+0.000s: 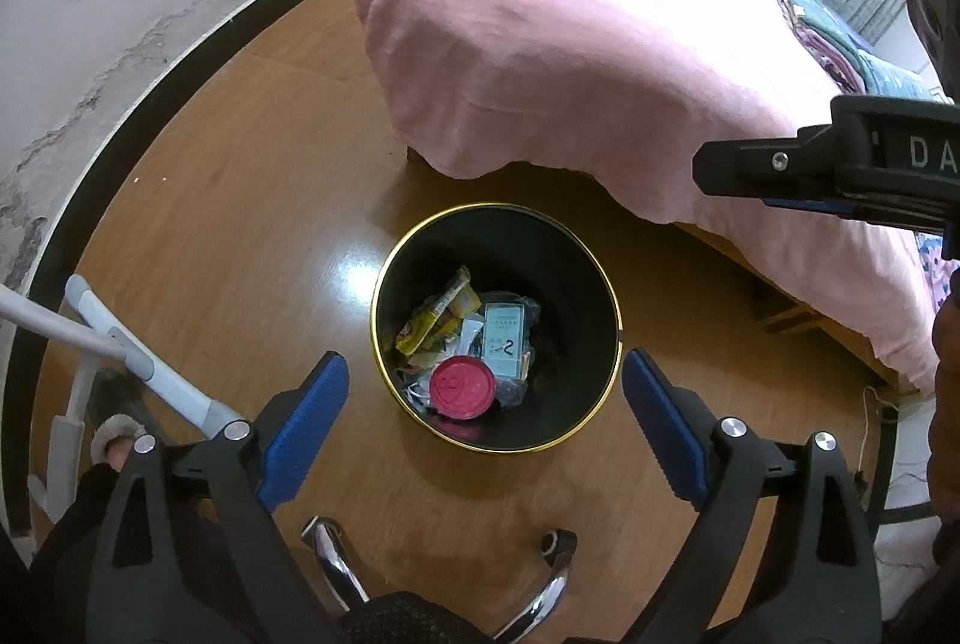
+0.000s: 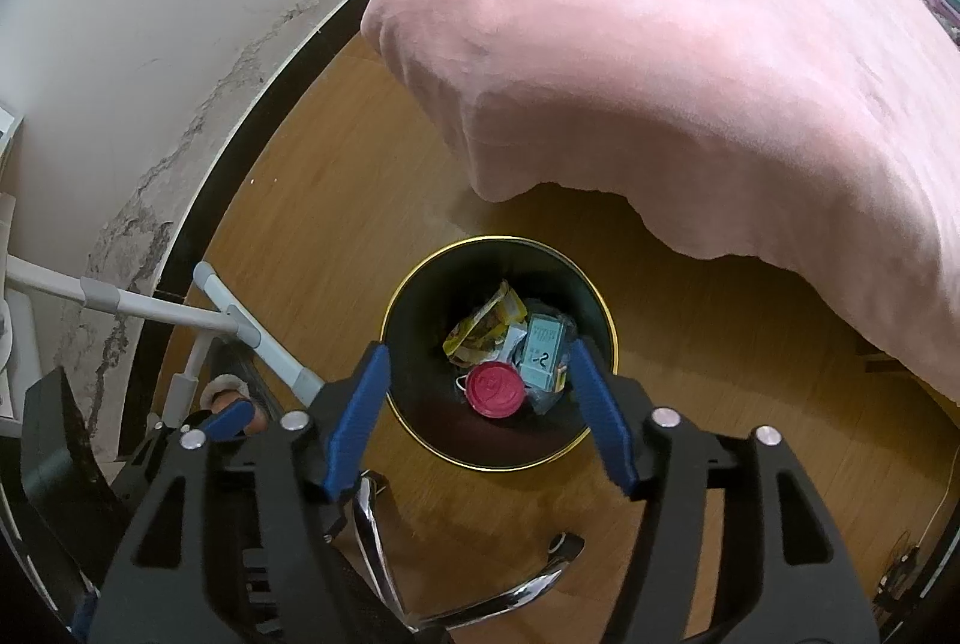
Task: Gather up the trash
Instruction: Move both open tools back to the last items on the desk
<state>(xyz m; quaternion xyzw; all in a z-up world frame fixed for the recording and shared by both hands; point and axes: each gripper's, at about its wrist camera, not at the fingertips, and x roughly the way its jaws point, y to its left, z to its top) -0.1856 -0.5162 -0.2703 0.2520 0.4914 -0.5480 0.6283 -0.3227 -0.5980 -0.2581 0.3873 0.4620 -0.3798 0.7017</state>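
On the wooden floor (image 1: 252, 200), just beside the corner of the bed with its pink blanket (image 1: 570, 32), stands a round black bin (image 1: 558, 284) with a gold rim, upright and uncovered. Both claws hang above it. The left claw (image 1: 485, 440) is spread wide with nothing between its blue pads; the right claw (image 2: 480, 416) is likewise spread and holds nothing. Inside the bin lie a red round lid (image 1: 464, 385), a yellow wrapper (image 1: 437, 317), a pale printed packet (image 1: 503, 338) and some dark film, all loosely heaped at the bottom.

The rubbish looks light and thin: the wrapper and film are soft and likely to crumple or slip, while the lid appears stiff. The bin itself is probably rigid and light with so little in it, its smooth wall possibly slick. The rim seems the surest hold, one pad inside and one outside. Chrome chair legs (image 1: 336, 566) stand near the bin's close side.
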